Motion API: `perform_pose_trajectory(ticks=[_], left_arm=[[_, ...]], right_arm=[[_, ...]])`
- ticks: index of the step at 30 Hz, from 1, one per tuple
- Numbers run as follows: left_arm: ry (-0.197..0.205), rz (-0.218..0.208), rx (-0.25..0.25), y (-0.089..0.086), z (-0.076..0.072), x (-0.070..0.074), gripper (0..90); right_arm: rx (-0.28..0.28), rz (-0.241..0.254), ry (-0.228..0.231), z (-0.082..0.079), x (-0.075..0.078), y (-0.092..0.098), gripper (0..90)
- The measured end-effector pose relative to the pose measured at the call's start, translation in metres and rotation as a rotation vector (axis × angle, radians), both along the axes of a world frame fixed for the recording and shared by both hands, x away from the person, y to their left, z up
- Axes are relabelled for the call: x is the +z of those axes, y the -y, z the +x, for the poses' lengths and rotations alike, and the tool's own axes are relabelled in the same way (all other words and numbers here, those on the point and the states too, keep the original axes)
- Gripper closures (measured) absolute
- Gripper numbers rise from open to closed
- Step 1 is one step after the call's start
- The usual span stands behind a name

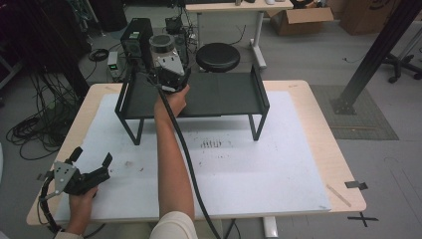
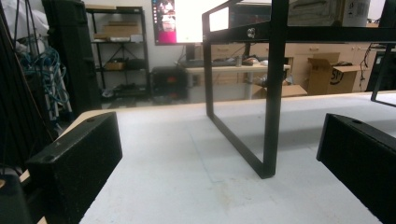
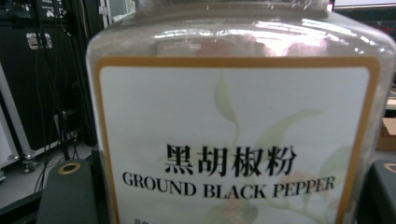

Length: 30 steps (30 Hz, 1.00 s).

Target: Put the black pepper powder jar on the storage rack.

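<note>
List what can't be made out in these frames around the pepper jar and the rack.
- Pepper jar base and lid: right gripper view, cut by frame edges.
- Jar's contact with the rack: high view, right gripper covers it.
- Small print under the label title: cut off.
- Rack top: left gripper view, cut off.

Table (image 1: pixel 318 149): white mat (image 1: pixel 249 169) on top; black rack (image 1: pixel 219 94) stands on mat.

clear jar of ground black pepper (image 3: pixel 233 116), white orange-edged label, upright on the black shelf (image 1: pixel 224 94).

Grey floor (image 1: pixel 318 55), perhaps dim room
</note>
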<state>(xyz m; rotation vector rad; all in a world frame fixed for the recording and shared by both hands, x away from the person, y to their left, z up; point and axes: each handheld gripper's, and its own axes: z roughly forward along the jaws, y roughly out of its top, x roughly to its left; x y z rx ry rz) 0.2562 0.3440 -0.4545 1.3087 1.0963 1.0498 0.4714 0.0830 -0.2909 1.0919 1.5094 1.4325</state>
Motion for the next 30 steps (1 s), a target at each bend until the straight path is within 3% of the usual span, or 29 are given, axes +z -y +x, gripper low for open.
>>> perform_pose_trajectory(ticks=[4,11,17,25,30], left_arm=[[-0.001,0.000,0.001,0.000,0.000,0.000,0.5],[-0.001,0.001,0.000,0.000,0.000,0.000,0.5],[0.000,0.001,0.000,0.000,0.000,0.000,0.5],[-0.001,0.001,0.000,0.000,0.000,0.000,0.5],[-0.001,0.001,0.000,0.000,0.000,0.000,0.5]], right_arm=[[0.008,-0.009,0.002,-0.001,-0.001,0.001,18.1],[0.019,0.057,0.003,-0.004,0.000,0.009,7.0],[0.035,0.041,0.013,-0.009,0.005,0.011,0.7],[0.046,0.050,0.051,-0.021,0.016,0.015,0.0],[0.054,0.056,0.052,-0.027,0.023,0.024,0.0]])
